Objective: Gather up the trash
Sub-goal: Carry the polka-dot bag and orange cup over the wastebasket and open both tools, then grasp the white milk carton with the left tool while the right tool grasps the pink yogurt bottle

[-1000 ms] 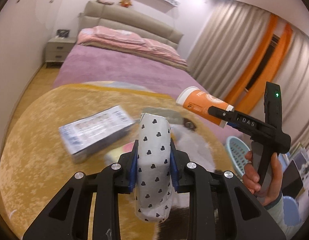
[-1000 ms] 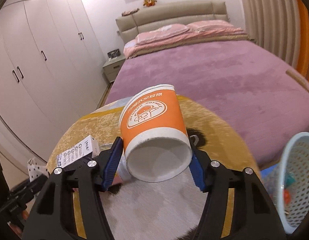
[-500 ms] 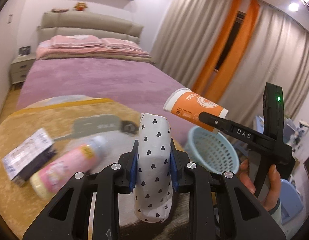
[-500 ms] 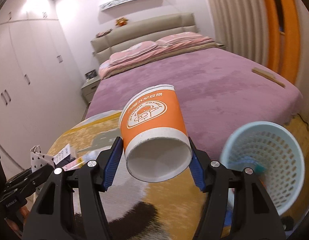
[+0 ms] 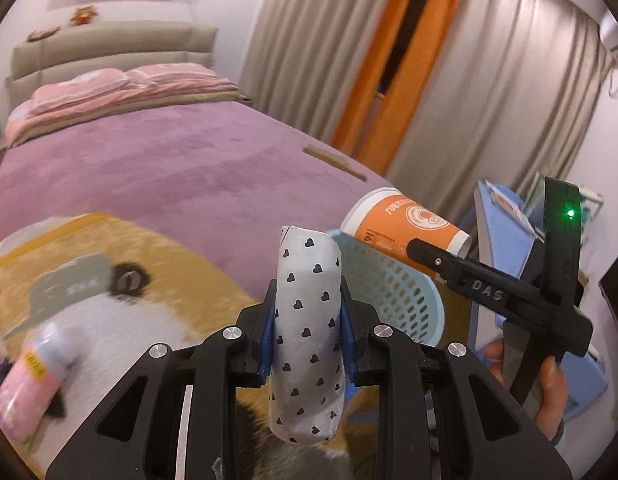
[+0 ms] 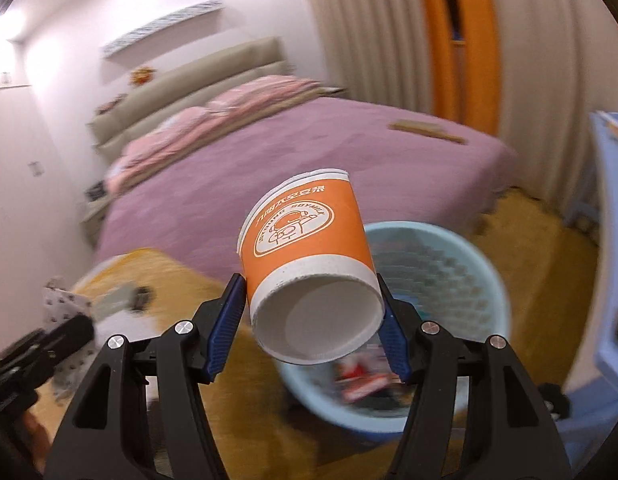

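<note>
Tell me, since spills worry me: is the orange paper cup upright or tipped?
Tipped. The orange paper cup lies sideways in the right gripper, its recessed base facing the camera.

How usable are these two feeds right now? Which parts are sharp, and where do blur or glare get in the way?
Left wrist view: heart-print wrapper and left gripper sharp; pink bottle and rug smeared; ceiling-light glare top right. Right wrist view: orange cup and right gripper sharp; bed and blue basket blurred, its contents unreadable; lamp glare at the left edge.
</note>
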{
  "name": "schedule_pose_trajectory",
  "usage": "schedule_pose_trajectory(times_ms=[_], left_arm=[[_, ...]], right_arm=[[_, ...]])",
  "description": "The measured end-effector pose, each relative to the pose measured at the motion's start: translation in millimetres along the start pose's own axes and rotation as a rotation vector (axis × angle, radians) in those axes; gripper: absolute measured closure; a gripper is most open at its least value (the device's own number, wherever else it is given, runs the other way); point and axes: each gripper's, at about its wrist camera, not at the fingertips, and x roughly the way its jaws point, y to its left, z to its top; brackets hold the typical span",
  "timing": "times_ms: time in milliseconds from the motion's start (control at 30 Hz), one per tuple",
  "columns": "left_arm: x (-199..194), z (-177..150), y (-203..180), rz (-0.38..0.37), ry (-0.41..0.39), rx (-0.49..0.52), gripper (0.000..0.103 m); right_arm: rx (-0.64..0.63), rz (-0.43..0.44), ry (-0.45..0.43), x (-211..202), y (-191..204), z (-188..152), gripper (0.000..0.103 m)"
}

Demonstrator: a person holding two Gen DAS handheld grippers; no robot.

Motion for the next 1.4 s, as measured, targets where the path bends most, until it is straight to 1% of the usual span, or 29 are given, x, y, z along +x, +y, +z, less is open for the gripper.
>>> schedule_pose_trajectory(times_ms=[33, 133, 167, 333, 433, 467, 500, 533, 567, 600, 667, 733, 800, 967, 1133, 1267, 1400], left_arm=[[4.2, -0.6, -4.0, -0.007, 0.007, 0.006, 0.078], [31.1, 2.9, -23.0, -0.040, 0.043, 0.036, 0.078], [36.3, 3.4, -26.9, -0.047, 0.050, 0.043, 0.078], [77.8, 7.0, -43.0, -0.066, 0.116, 0.073, 0.078], [94.8, 8.3, -49.8, -0.077, 0.138, 0.077, 0.076], [97.5, 10.4, -50.6, -0.077, 0.141, 0.075, 0.074], [101.8, 12.4, -51.6, -0.069, 0.138, 0.068, 0.067], [106.1, 15.0, -51.7, -0.063, 0.133, 0.059, 0.052], [107.0, 16.9, -50.3, -0.062, 0.126, 0.049, 0.046], [108.6, 18.4, -50.3, -0.061, 0.115, 0.039, 0.044], [111.4, 19.5, -48.4, -0.070, 0.115, 0.019, 0.044], [111.6, 19.7, -47.7, -0.085, 0.117, 0.002, 0.041], [106.8, 16.6, -44.5, -0.075, 0.108, 0.004, 0.038], [90.6, 11.3, -33.5, -0.079, 0.091, -0.015, 0.038], [68.7, 8.4, -17.9, -0.075, 0.066, -0.035, 0.038], [43.9, 3.5, -3.9, -0.065, 0.031, -0.055, 0.038], [15.5, -0.7, 11.5, -0.020, -0.006, -0.051, 0.038]], right_arm=[[0.020, -0.014, 0.008, 3.8, -9.2, -0.6, 0.044], [0.077, -0.010, 0.034, 13.0, -29.1, -5.0, 0.044], [0.093, -0.025, 0.042, 17.3, -36.7, -6.3, 0.044], [0.139, -0.065, 0.072, 33.3, -59.5, -11.3, 0.044], [0.164, -0.077, 0.098, 42.7, -72.1, -15.0, 0.044], [0.176, -0.080, 0.104, 45.2, -75.5, -16.3, 0.043], [0.188, -0.084, 0.107, 44.8, -79.3, -18.9, 0.043], [0.201, -0.083, 0.112, 47.3, -83.2, -19.6, 0.041], [0.211, -0.080, 0.118, 49.0, -86.0, -20.5, 0.035], [0.222, -0.074, 0.127, 51.6, -89.7, -21.6, 0.034], [0.237, -0.072, 0.142, 55.0, -96.4, -24.1, 0.034], [0.243, -0.069, 0.147, 56.5, -99.8, -23.7, 0.034], [0.249, -0.070, 0.144, 54.5, -100.5, -23.0, 0.034], [0.229, -0.052, 0.125, 46.1, -88.3, -19.5, 0.034], [0.182, -0.020, 0.103, 34.9, -63.7, -14.2, 0.034], [0.145, 0.011, 0.075, 22.5, -38.6, -9.2, 0.034], [0.089, 0.032, 0.040, 10.2, -9.2, -6.8, 0.034]])
